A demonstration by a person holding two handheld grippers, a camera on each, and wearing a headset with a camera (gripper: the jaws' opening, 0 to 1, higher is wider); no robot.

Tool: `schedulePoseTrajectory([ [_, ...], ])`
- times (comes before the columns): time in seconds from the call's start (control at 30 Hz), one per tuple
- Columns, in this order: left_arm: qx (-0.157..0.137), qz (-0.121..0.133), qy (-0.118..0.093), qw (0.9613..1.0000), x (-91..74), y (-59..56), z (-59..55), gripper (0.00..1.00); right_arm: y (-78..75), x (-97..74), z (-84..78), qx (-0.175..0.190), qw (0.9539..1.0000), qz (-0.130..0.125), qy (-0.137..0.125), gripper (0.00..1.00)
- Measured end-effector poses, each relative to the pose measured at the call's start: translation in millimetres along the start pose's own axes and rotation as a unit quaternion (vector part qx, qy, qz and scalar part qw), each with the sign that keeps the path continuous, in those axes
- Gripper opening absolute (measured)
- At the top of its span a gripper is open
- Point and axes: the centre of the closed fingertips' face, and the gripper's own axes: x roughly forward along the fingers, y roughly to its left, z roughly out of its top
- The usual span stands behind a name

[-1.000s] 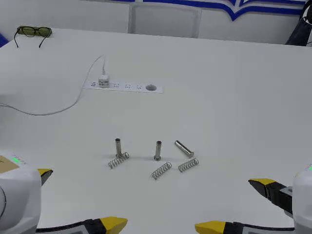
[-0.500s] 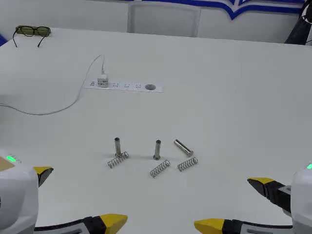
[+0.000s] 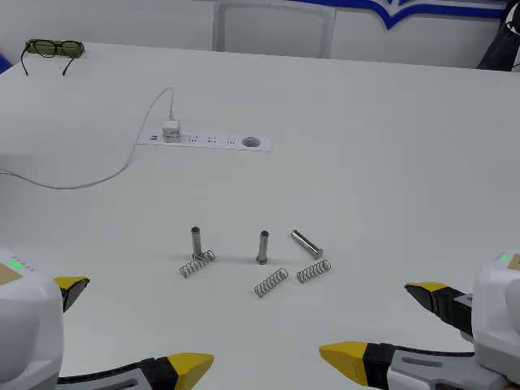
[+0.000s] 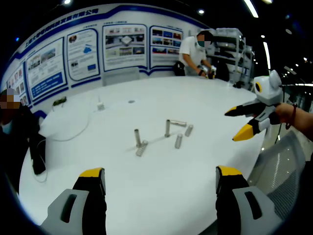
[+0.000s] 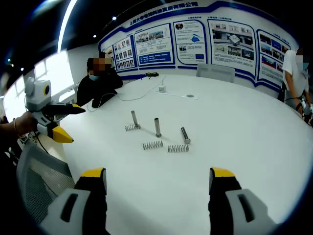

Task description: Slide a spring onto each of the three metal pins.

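Right gripper (image 3: 364,318) has crept up and inward from the lower right of the head view; pins and springs lie where they lay before. Left gripper (image 3: 132,323) sits low at the near left, jaws spread wide, nothing between them. On the white table (image 3: 390,162), a short row near the middle. Left pin (image 3: 196,240) stands upright, with the left spring (image 3: 197,264) lying at its foot. Middle pin (image 3: 263,246) stands upright; middle spring (image 3: 270,282) lies flat just in front of it, a little to the right, apart. Right pin (image 3: 306,244) lies on its side, with the right spring (image 3: 314,271) flat just in front of its near end. Right gripper's jaws are likewise spread wide and empty. Farther back: glasses (image 3: 53,46) at the far left, then a power strip (image 3: 207,141) with a white plug (image 3: 171,130), its cable trailing left.
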Motion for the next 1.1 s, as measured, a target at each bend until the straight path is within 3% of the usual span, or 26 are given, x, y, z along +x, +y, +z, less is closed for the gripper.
schedulePoseTrajectory([
  [0.73,-0.001,-0.009,0.001,1.0000,7.3,-6.8,-2.6,0.94,-21.1,33.8,13.7,-0.020,0.9998,0.002,0.007,0.82],
  [1.1,0.002,-0.014,0.009,0.9999,12.5,-8.3,-7.4,0.93,-39.7,56.4,18.2,-0.027,0.9995,0.000,0.017,0.78],
])
